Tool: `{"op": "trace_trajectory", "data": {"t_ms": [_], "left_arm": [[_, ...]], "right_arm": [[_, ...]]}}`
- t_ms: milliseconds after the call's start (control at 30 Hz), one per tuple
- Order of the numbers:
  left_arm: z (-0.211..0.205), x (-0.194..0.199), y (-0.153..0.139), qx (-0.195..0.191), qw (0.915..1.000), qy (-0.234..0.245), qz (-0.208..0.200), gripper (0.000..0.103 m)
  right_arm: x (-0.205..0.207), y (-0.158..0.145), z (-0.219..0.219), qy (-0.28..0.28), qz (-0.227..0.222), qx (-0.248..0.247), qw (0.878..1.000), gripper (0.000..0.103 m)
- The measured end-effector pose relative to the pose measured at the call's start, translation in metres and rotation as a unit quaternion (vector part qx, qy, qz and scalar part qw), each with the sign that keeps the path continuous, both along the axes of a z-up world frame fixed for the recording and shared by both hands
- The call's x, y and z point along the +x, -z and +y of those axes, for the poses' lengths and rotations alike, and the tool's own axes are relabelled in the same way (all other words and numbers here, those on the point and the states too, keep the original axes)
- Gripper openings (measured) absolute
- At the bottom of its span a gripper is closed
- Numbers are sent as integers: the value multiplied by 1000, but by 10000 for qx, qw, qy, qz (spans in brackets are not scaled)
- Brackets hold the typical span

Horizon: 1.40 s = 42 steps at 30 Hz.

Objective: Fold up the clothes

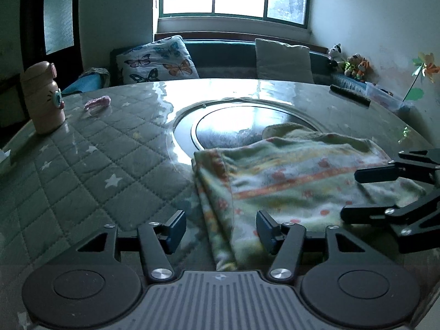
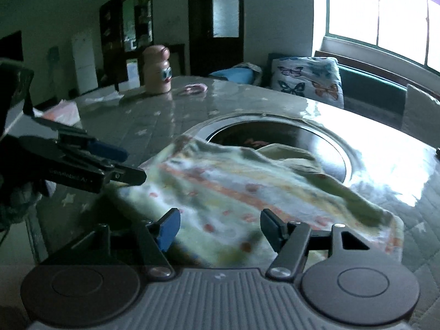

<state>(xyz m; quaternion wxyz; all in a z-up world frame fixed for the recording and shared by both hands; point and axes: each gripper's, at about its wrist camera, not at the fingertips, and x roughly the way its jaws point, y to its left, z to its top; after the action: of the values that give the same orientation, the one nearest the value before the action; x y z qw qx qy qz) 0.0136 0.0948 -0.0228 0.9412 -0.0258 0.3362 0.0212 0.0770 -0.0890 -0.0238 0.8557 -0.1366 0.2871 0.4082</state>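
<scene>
A pale green garment (image 1: 297, 181) with orange and yellow print lies folded on the round table, partly over the dark centre disc; it also shows in the right wrist view (image 2: 247, 192). My left gripper (image 1: 221, 232) is open and empty, its fingers standing either side of the garment's near left edge. My right gripper (image 2: 220, 229) is open and empty, just above the garment's near edge. The right gripper shows from the side in the left wrist view (image 1: 354, 195), over the garment's right end. The left gripper shows at the left of the right wrist view (image 2: 129, 165).
The table has a quilted green star-print cover (image 1: 82, 170) under glossy plastic and a dark round centre disc (image 1: 233, 126). A pink bottle (image 1: 42, 97) and a pink hair tie (image 1: 97, 103) lie far left. A dark remote (image 1: 350, 95) lies far right. A sofa with cushions (image 1: 156, 60) stands behind.
</scene>
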Motion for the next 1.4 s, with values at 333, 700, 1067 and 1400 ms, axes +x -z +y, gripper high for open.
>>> {"op": "trace_trajectory", "data": {"t_ms": [333, 700, 1067, 1400], "left_arm": [[13, -10, -4, -93, 9997, -214, -81, 61], [35, -2, -17, -576, 9961, -661, -134, 59], [38, 12, -10, -1349, 9882, -706, 162, 61], [42, 25, -4, -2266, 9692, -818, 513, 61]], "right_arm": [[-19, 7, 30, -375, -300, -197, 9987, 66], [-44, 12, 68, -1166, -554, -390, 9909, 65], [-63, 16, 93, -1519, -1009, -652, 9811, 29], [-52, -12, 66, -1265, -500, 131, 9906, 10]]}}
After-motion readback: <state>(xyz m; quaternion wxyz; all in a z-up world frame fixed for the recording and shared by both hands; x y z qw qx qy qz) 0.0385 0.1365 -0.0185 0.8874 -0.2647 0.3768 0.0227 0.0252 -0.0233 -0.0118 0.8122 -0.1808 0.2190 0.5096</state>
